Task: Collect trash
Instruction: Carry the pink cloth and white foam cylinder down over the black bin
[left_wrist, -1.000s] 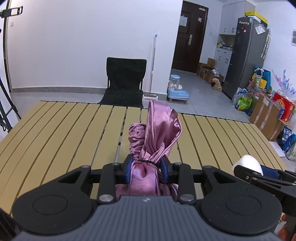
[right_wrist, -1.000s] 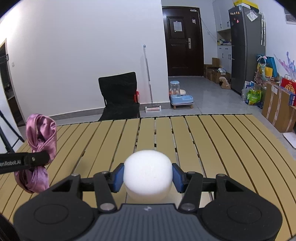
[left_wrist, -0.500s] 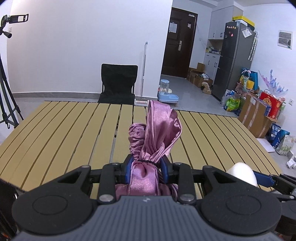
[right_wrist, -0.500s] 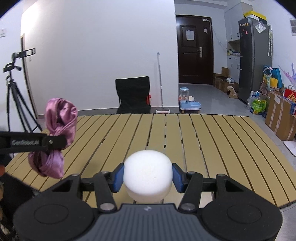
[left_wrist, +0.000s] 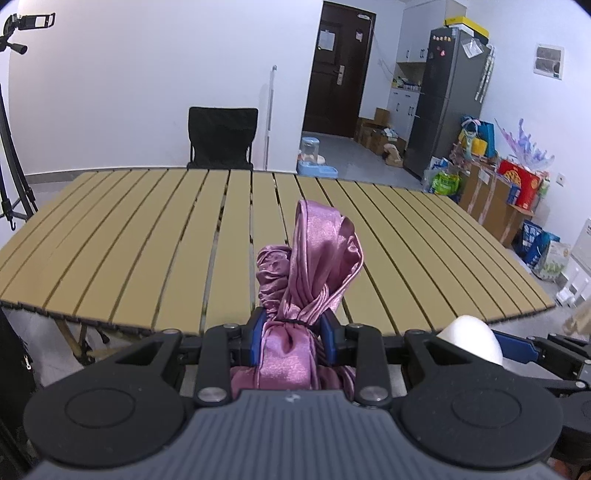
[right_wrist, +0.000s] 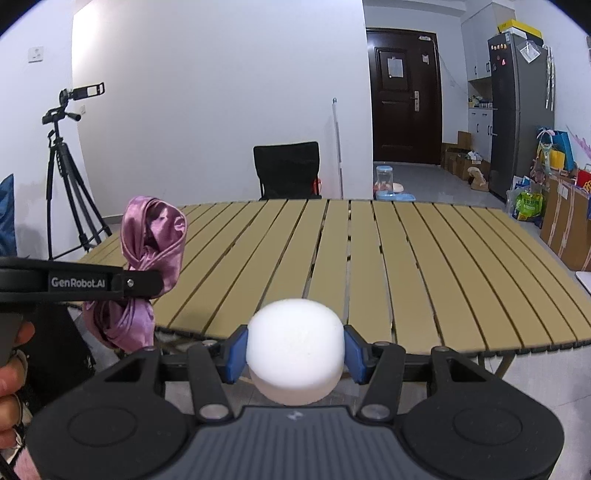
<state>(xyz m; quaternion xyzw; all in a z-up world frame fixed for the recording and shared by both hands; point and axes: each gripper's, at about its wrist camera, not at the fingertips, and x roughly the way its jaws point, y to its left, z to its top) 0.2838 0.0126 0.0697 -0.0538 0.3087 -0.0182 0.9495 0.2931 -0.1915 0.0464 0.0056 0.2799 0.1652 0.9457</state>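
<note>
Pink satin cloth (left_wrist: 295, 354) between hand-held gripper (left_wrist: 293, 338) pads

Two grippers, two items, one tabletop.
One purple cloth (left_wrist: 306, 266) in the left gripper (left_wrist: 292, 334), one white foam puck (right_wrist: 294, 349) in the right gripper (right_wrist: 294, 354), one tabletop (right_wrist: 406, 266) ahead.

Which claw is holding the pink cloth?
The left claw, clamped on the knotted pink cloth; the right claw grips a white foam puck.
</note>
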